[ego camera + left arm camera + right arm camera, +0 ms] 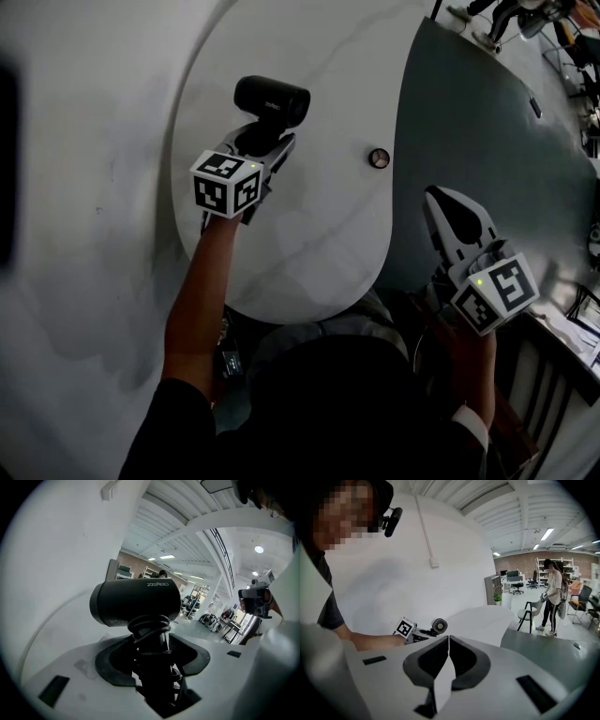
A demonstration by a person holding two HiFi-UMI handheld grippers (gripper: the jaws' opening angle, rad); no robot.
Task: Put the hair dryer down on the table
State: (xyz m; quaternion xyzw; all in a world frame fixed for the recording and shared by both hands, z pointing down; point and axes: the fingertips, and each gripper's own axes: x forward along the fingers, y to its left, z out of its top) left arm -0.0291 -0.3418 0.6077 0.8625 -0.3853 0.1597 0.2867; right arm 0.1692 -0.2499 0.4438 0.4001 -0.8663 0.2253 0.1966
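A black hair dryer (pixel 270 99) with its cord coiled round the handle is held over the white table (pixel 319 234). My left gripper (pixel 265 150) is shut on the handle, the barrel lying across above the jaws. In the left gripper view the hair dryer (pixel 136 603) fills the middle, handle and cord (pixel 152 641) clamped between the jaws. My right gripper (pixel 450 211) hangs by the table's right edge, shut with nothing in it. In the right gripper view its jaws (pixel 448 648) meet, and the hair dryer (pixel 438 626) shows end-on beyond them.
A small round dark object (pixel 379 157) lies on the white table right of the dryer. A grey table (pixel 497 141) adjoins on the right. A person (pixel 553 597) and a chair (pixel 529 613) stand in the distant room.
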